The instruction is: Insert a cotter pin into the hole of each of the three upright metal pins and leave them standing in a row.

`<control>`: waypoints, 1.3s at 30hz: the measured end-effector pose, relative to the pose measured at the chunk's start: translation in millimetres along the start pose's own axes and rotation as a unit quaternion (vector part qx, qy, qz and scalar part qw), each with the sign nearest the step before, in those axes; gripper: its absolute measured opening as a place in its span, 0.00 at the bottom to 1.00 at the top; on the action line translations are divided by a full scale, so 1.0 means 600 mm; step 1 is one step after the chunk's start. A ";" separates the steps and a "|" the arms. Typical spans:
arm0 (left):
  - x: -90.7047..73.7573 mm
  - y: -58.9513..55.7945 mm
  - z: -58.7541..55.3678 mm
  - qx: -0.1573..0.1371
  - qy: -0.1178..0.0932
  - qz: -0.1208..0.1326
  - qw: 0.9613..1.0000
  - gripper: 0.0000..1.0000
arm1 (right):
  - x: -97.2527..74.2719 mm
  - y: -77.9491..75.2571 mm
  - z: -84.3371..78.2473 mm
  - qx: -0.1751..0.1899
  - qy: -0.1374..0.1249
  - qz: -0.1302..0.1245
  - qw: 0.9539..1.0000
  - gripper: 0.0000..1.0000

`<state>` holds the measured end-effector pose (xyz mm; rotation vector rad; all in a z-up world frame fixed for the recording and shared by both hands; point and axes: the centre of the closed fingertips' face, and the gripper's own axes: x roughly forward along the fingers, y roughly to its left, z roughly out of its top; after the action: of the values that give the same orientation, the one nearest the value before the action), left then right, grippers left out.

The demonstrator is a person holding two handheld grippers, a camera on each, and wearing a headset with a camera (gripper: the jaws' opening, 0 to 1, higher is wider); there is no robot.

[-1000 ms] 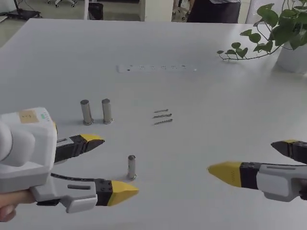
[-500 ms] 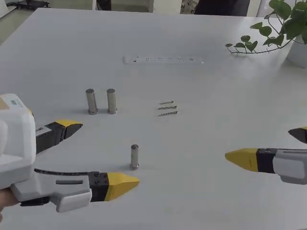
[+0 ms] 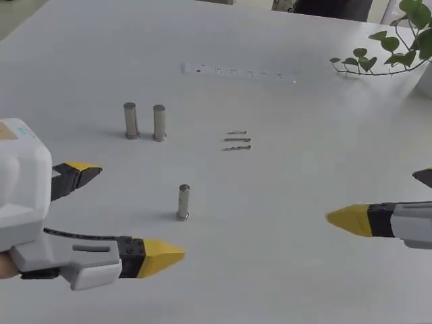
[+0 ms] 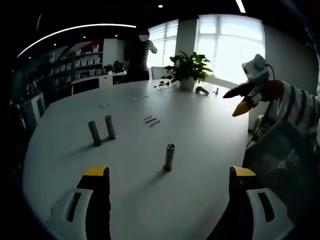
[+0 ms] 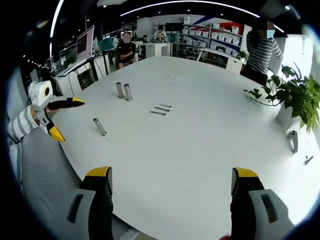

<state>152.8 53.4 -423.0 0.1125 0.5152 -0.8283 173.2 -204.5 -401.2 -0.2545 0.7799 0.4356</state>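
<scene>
Cotter pins (image 3: 237, 140): three, lying loose and parallel in a tight group on the bare table (image 3: 290, 277), roughly mid-surface. None fitted yet. Judged light, thin, stiff wire, apt to skate on the smooth top and to twist in a slack pinch. Best taken across the shank near the looped end, with the legs left free to enter the hole (which end carries the loop cannot be told at this size).

Rear pair of metal pins (image 3: 145, 121): upright, close side by side, left of the cotter pins.

Lone metal pin (image 3: 183, 202): upright, nearer the person, well apart from the pair and not in line with it. Row therefore judged not yet formed. All three judged solid and heavy for their size, but tall on a small foot and easily toppled by a sideways push. Best steadied low on the barrel, clear of the cross-hole (hole itself not discernible).

Left gripper (image 3: 142, 211): jaws spread wide, holding nothing, hovering near the lone metal pin, which stands centred ahead between the jaws in the left gripper view.

Right gripper (image 3: 371, 196): jaws likewise wide apart and empty, off to the right, well apart from the cotter pins.

Beyond: power strip (image 3: 239, 71) lying towards the far edge, potted plant (image 3: 398, 40) at the far right.
</scene>
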 end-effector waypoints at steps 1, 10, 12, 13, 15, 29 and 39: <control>0.001 -0.001 -0.001 -0.002 0.001 0.000 1.000 0.99 | 0.005 -0.005 0.005 -0.001 0.001 -0.001 1.000 0.98; 0.011 -0.026 0.005 -0.003 -0.005 -0.019 1.000 0.99 | 0.022 -0.015 0.075 -0.026 -0.036 0.028 0.999 0.95; 0.012 -0.029 0.010 -0.001 -0.008 -0.023 1.000 0.99 | 0.026 -0.017 0.097 -0.042 -0.045 0.032 0.998 0.95; 0.012 -0.029 0.011 -0.001 -0.009 -0.022 1.000 0.99 | 0.028 -0.019 0.103 -0.051 -0.045 0.031 0.997 0.94; 0.013 -0.029 0.013 -0.002 -0.010 -0.023 1.000 0.99 | 0.034 -0.025 0.115 -0.075 -0.040 0.027 0.996 0.93; 0.010 -0.029 0.013 -0.005 -0.018 -0.019 1.000 0.99 | 0.087 -0.043 0.160 -0.217 0.007 0.017 0.976 0.87; 0.006 -0.020 0.008 -0.013 -0.020 -0.011 1.000 0.96 | 0.141 -0.024 0.203 -0.266 0.000 0.040 0.963 0.81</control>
<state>148.0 41.8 -419.2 0.0666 0.4907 -0.8440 308.9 -147.3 -377.7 -0.7262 0.6633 0.7209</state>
